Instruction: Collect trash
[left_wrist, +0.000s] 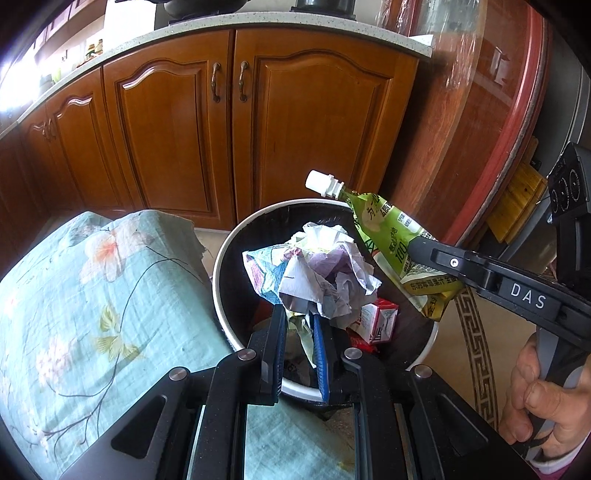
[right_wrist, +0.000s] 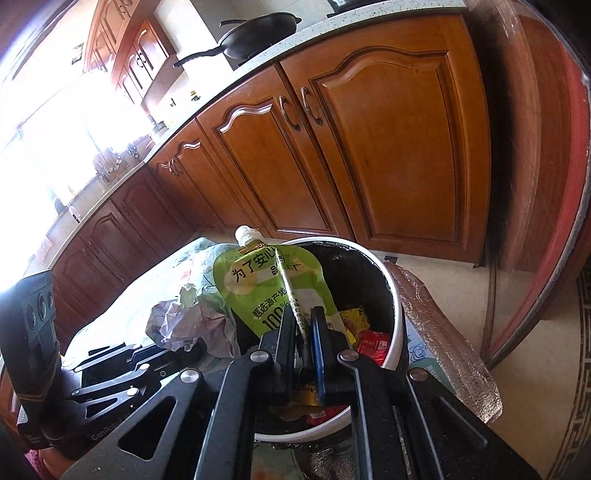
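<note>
1. Pinching a crumpled paper wad (left_wrist: 317, 269), the left gripper (left_wrist: 300, 325) has its two fingers (left_wrist: 275, 343) almost closed on a thin tail of the paper; the bulk of the wad spreads above the fingertips.
2. The right gripper (right_wrist: 301, 328) has its jaws nearly together on the lower edge of a green drink pouch (right_wrist: 266, 291), which stands up from the fingertips with its white spout (right_wrist: 245, 234) on top.
3. Just beyond both pairs of fingers is the round trash bin (left_wrist: 221, 266) with a white rim and a dark liner; both items hang over its opening.
4. Below the wad, inside the bin, lie a small red and white carton (left_wrist: 376, 321) and red wrappers, partly hidden by the paper and the fingers.
5. The pouch bottom is hidden between the right fingers, and its printing is cut off; "100" can be read on it.
6. In the left wrist view the right gripper's side shows the letters "DAS", and a hand (left_wrist: 543, 402) holds its grip at the frame edge.
7. To the left of the left fingers lies a flowered teal cloth (left_wrist: 92, 295); wooden cabinets (left_wrist: 229, 122) stand behind the bin.
</note>
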